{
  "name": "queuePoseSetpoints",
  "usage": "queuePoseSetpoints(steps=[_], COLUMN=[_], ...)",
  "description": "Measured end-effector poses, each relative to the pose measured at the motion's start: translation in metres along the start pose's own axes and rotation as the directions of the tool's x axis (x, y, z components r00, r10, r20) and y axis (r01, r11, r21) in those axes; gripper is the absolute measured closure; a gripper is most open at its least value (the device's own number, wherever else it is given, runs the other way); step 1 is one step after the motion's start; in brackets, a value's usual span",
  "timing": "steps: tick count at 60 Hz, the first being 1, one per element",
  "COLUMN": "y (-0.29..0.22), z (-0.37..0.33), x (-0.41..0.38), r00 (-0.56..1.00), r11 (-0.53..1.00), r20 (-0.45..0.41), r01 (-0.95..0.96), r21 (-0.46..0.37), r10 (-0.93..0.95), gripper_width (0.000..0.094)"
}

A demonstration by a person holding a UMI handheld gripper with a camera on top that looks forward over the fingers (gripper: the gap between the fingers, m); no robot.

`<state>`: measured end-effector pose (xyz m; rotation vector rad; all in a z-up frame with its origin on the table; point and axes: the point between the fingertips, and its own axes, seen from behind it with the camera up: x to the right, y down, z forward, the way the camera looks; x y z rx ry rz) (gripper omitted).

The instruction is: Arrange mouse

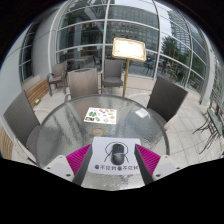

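2 pink-padded fingers of the gripper (113, 160) are spread wide, left one near the left side of a white sheet (113, 163), right one at its right, and the dark mouse (116, 154) sits on that sheet between them with gaps either side, on a round glass table (70, 125). Looks like the grab hasn't happened, so I'd keep centred and close evenly so it doesn't skate. Farther off there's a printed card (101, 116) and some chairs (112, 72).

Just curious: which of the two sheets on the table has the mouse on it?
The lettered white sheet between the open gripper's fingers holds the mouse; the sheet with coloured marks lies bare beyond them.
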<state>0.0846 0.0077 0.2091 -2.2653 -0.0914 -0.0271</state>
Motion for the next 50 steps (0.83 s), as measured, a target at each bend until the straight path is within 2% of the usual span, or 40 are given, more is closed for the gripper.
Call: queuePoseSetpoints(steps=[14,28,50], y=[0.013,0.037,0.048], z=[-0.07,-0.111,-0.129], x=[-0.035,-0.066,-0.087], r00=[1.0,1.0,1.0], r11=[0.997,0.997,0.996], r20=[-0.003,0.001,0.017], r01=[-0.005,0.011,0.012], r21=[0.075,0.076,0.091], r10=[0.006,-0.011,-0.014], gripper_width=[0.008,0.008,0.008])
